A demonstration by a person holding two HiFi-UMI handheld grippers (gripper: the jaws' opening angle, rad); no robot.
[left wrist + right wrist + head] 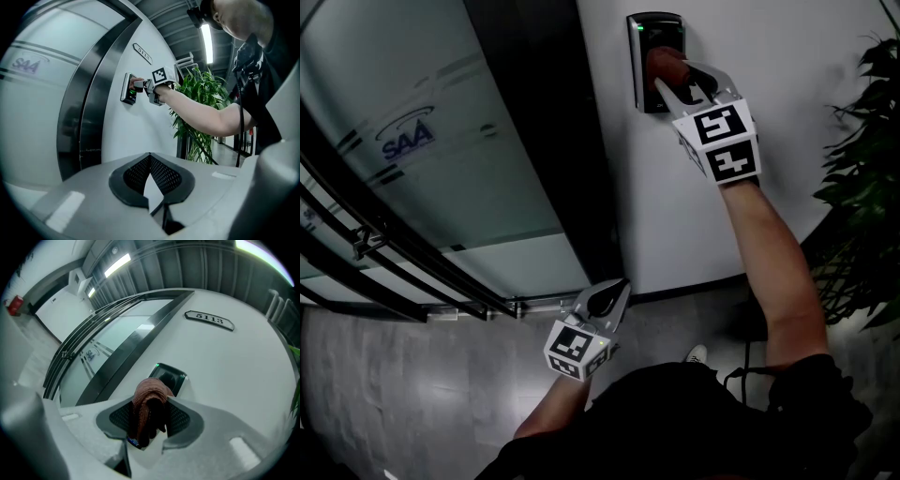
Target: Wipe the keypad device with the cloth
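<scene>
Our right gripper [677,82] pinches the brown cloth [662,64] between its jaws. The cloth bulges past the tips and meets the lower face of the keypad device [657,28] straight ahead. Our left gripper [612,292] hangs low, well apart from both, jaws pressed together on nothing.

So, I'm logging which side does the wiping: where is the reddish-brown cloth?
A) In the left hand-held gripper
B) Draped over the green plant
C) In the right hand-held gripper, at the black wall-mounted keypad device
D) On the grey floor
C: the reddish-brown cloth is clamped between the jaws of the right hand-held gripper, up at the black wall-mounted keypad device, while the left hand-held gripper hangs low, holding nothing.
</scene>
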